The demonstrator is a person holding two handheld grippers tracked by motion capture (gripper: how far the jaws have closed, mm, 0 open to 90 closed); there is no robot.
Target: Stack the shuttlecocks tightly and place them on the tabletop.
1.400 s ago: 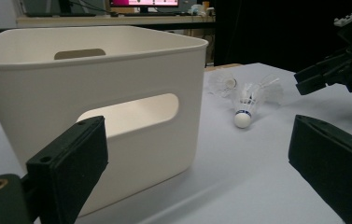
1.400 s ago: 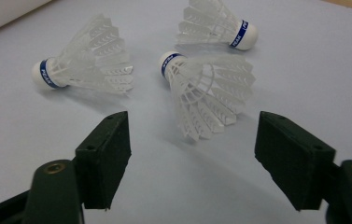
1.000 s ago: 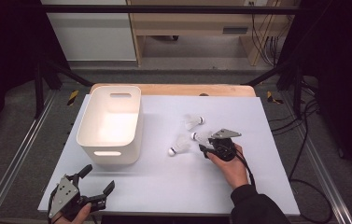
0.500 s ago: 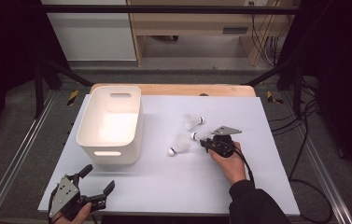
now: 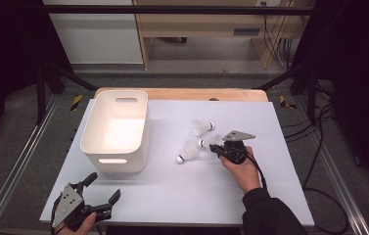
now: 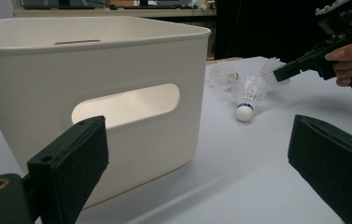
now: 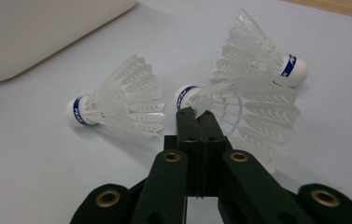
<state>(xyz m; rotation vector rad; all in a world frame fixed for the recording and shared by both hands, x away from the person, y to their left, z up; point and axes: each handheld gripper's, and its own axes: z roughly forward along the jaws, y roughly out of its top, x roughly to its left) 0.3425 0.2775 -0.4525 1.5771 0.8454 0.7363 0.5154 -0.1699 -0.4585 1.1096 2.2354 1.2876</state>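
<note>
Your right hand-held gripper (image 7: 197, 116) has just been closing, and its jaws now stand pressed together on the feather skirt of the middle shuttlecock (image 7: 243, 109), right behind its cork. That shuttlecock lies on the white surface (image 5: 270, 196) to the right of the white bin (image 5: 116, 129), between two others: one nearer the bin (image 5: 187, 152) and one farther back (image 5: 202, 127), all close together.

Expect almost no weight. The feathers are thin, springy and easy to crush or bend, so you need only a light pinch; the rounded cork is the firmer part but smooth, and it could slip out. Taking hold where the skirt meets the cork, as you do now, looks the safest place.

Your left hand-held gripper (image 5: 96, 193) rests at the near left corner, jaws spread wide with nothing between them.
</note>
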